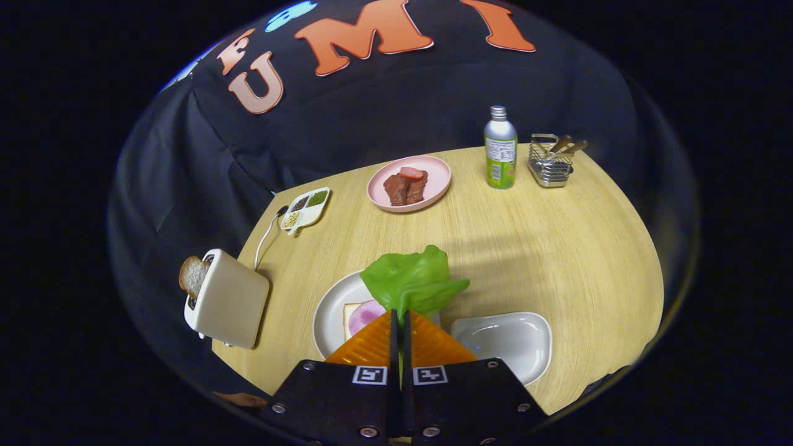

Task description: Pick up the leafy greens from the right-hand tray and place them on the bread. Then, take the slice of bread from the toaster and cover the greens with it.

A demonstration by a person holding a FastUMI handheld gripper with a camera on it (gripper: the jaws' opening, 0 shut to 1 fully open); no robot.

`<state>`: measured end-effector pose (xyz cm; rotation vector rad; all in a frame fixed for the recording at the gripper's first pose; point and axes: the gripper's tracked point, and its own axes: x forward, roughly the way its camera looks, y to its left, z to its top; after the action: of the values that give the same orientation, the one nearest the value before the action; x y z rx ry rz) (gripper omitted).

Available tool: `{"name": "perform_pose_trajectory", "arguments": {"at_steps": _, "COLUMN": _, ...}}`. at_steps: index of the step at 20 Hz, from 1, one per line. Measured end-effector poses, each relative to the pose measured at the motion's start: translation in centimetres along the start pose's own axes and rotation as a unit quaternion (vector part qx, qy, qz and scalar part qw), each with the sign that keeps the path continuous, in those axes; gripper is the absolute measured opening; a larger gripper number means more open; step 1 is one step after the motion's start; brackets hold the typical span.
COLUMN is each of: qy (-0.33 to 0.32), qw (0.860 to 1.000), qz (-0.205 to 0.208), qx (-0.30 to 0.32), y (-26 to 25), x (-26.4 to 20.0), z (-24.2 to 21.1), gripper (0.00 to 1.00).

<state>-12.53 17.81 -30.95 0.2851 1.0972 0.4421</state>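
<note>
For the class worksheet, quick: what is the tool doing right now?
Tool: closed on the leafy greens, held above the bread.

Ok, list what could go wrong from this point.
1. The claw pinches only the stem edge of the leafy greens; the wide leaf hangs free and could land half off the bread, draping over the white plate.
2. The ham slice already on the bread may shift if the leaf drags across it.
3. The toaster sits near the table edge; pulling its bread slice could nudge it.
</note>
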Motion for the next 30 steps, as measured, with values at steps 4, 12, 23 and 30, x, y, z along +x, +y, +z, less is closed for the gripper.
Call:
{"name": "perform_pose_trajectory", "arguments": {"at_steps": 4, "qy": 0.029, "qw": 0.999, "qz": 0.026, "qx": -0.017, "y": 3.0, "x": 1.8, "z": -1.2, "gripper": 0.01}}
{"name": "perform_pose_trajectory", "arguments": {"at_steps": 12, "qy": 0.08, "qw": 0.994, "qz": 0.062, "qx": -0.044, "y": 7.0, "x": 4.5, "z": -4.0, "gripper": 0.01}}
{"name": "perform_pose_trajectory", "arguments": {"at_steps": 23, "qy": 0.079, "qw": 0.992, "qz": -0.007, "qx": -0.098, "y": 3.3, "x": 7.2, "z": -4.7, "gripper": 0.03}}
{"name": "perform_pose_trajectory", "arguments": {"at_steps": 30, "qy": 0.069, "qw": 0.988, "qz": -0.03, "qx": -0.131, "y": 2.3, "x": 7.4, "z": -4.6, "gripper": 0.35}}
